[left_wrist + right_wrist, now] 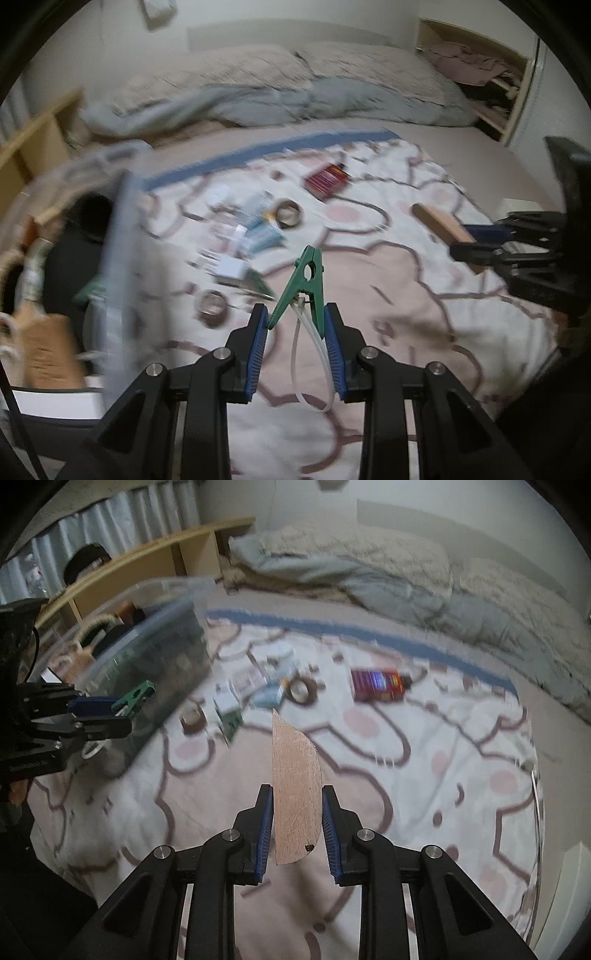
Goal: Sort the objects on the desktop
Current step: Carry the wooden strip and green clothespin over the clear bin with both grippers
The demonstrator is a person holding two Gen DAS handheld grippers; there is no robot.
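My left gripper [295, 314] is shut on a green clothes peg [304, 284] with a white loop hanging from it, held above the patterned blanket [388, 288]. My right gripper [297, 794] is shut on a flat wooden piece [293, 786] with one curved edge, held upright above the blanket. In the left wrist view the right gripper [476, 242] shows at the right with the wooden piece [439, 221]. In the right wrist view the left gripper [122, 716] with the peg [135, 698] is at the left, beside a clear plastic bin [147, 642].
On the blanket lie a red box [327, 179], two tape rolls [290, 214] [212, 308], and several small packets [255, 229]. The clear bin [74, 258] holds mixed items. Pillows and a grey duvet [295, 99] lie behind. A wooden shelf [147, 565] stands at the left.
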